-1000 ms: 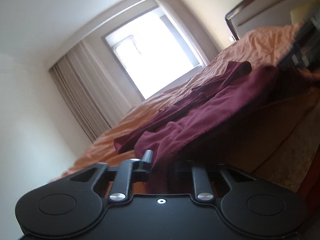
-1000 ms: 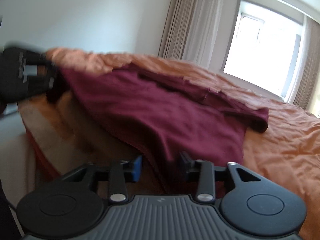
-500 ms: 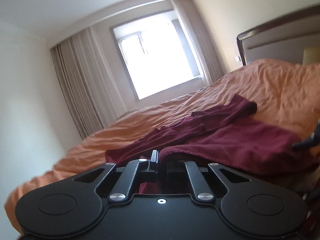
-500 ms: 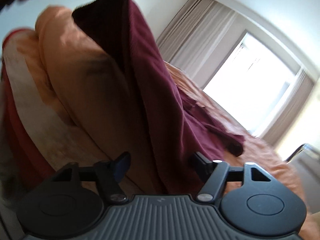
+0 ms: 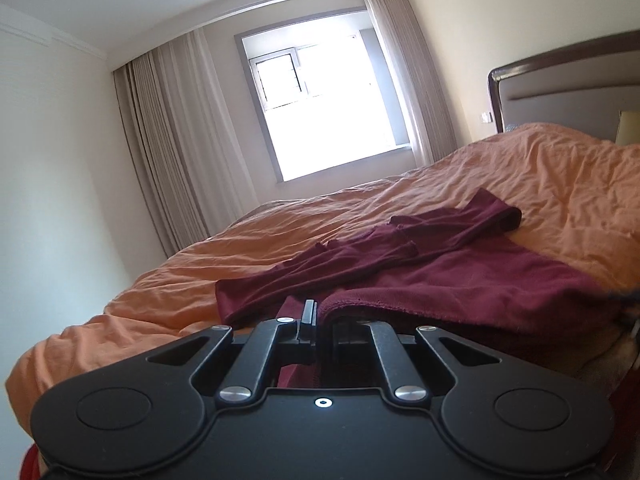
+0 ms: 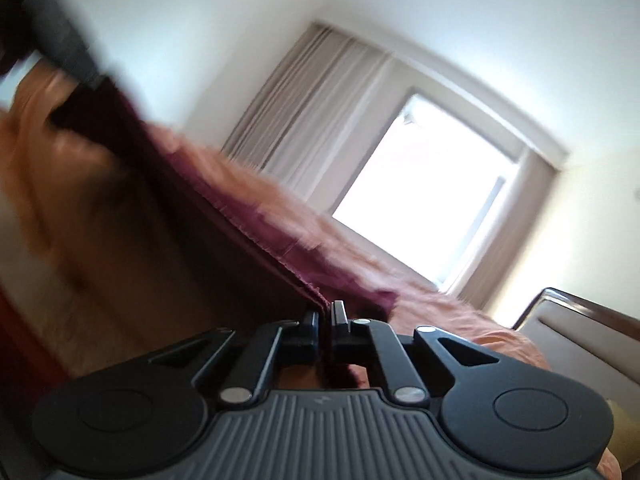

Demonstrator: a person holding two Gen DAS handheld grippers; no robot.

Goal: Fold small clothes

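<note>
Both jaws pinch the maroon garment (image 5: 460,280) hem at the bed (image 5: 540,184) edge.

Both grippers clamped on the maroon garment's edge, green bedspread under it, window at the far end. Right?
Not quite: the bedspread is orange, not green, as the left wrist view shows. The rest holds: the left gripper and right gripper are each shut on an edge of the maroon garment, and the window is at the far end.

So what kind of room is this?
Most likely a bedroom. There's a big bed with an orange cover, a padded headboard, and a window with long curtains.
</note>
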